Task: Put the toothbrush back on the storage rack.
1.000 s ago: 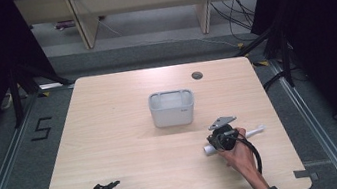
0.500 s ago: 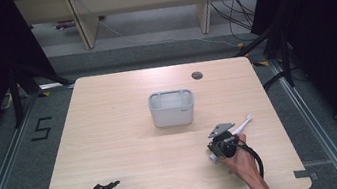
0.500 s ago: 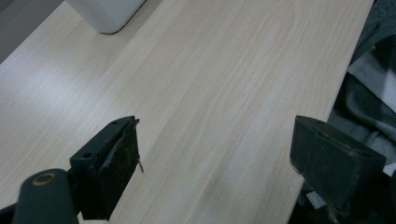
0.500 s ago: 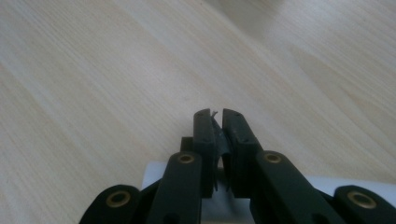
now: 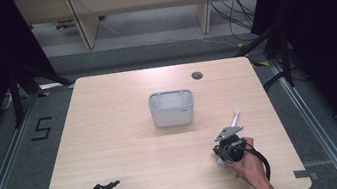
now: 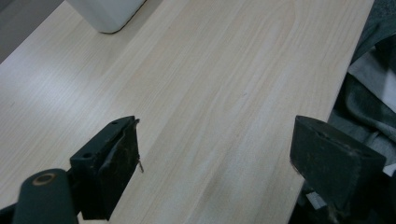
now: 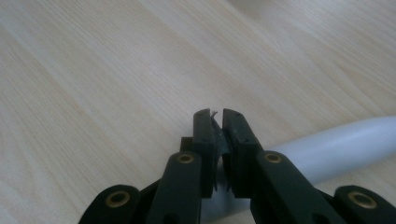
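A black numeral "5" (image 5: 41,129) is marked on the grey floor left of the table (image 5: 114,148).

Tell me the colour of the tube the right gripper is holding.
White. The tube shows best in the right gripper view, beside the right gripper.

A grey container (image 5: 172,109) stands in the middle of the table (image 5: 113,143). A small round hole (image 5: 197,75) is near the table's far edge.

Black fingers (image 7: 219,135), brass-coloured pivot screws, grey three-cornered plate, black cable.
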Motion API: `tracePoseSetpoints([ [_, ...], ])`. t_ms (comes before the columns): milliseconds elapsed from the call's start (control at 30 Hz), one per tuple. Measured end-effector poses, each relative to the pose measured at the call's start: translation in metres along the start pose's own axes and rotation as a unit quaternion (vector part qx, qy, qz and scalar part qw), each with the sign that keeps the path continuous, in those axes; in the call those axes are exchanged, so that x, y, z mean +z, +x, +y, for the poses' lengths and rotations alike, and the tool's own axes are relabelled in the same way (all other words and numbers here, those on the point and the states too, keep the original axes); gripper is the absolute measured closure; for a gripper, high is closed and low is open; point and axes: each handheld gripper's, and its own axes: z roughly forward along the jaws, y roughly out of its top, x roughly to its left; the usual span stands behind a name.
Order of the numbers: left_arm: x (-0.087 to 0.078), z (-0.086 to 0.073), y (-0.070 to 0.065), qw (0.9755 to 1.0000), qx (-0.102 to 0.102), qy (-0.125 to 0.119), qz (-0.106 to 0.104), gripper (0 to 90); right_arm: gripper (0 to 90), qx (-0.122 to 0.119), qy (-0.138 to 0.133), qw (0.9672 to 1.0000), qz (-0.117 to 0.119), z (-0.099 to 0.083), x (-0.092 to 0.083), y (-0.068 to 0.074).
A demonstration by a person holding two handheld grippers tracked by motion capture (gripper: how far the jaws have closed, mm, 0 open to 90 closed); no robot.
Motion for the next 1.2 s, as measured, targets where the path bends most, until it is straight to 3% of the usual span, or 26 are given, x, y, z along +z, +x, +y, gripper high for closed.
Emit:
tracePoseSetpoints([
  [200,0.000,0.000,0.001,0.9999,0.008,0.007,0.003,15.1,84.3,0.017,0.005,0.9998,-0.001,-0.007,-0.006,-0.002],
  [333,0.000,0.000,0.001,0.9999,0.008,0.008,0.002,15.1,84.2,0.014,0.003,0.9999,-0.005,-0.010,-0.009,-0.006],
  [367,0.000,0.000,0.001,0.9999,0.008,0.008,0.002,15.1,84.1,0.030,0.006,0.9995,-0.004,-0.011,-0.011,-0.004],
  [433,0.000,0.000,0.001,0.9999,0.008,0.008,0.002,15.1,84.0,0.016,0.000,0.9998,-0.007,-0.013,-0.011,-0.008],
  [567,0.000,0.000,0.000,1.0000,0.004,0.005,-0.002,15.1,83.6,0.017,0.000,0.9998,-0.007,-0.016,-0.014,-0.011],
  [633,0.000,0.000,0.000,1.0000,0.004,0.005,-0.002,15.1,83.6,0.039,-0.002,0.9992,-0.009,-0.018,-0.015,-0.010],
  [767,0.000,0.000,0.000,1.0000,0.004,0.005,-0.002,15.1,83.6,0.021,0.001,0.9997,-0.010,-0.020,-0.017,-0.015],
  [800,0.000,0.000,0.000,1.0000,0.004,0.005,-0.002,15.1,83.6,0.037,0.005,0.9993,-0.008,-0.020,-0.019,-0.013],
  [867,0.000,0.000,0.000,1.0000,0.004,0.005,-0.002,15.1,83.5,0.030,-0.007,0.9994,-0.013,-0.021,-0.017,-0.015],
  [1033,0.000,0.000,0.000,1.0000,0.004,0.005,-0.002,15.1,83.5,0.042,0.014,0.9990,-0.007,-0.023,-0.021,-0.016],
  [1067,0.000,0.000,0.000,1.0000,0.004,0.005,-0.002,15.1,83.4,0.032,0.008,0.9994,-0.013,-0.023,-0.021,-0.017],
  [1200,0.000,0.000,0.000,1.0000,0.004,0.005,-0.003,15.1,82.6,0.048,0.010,0.9988,-0.010,-0.023,-0.023,-0.016],
])
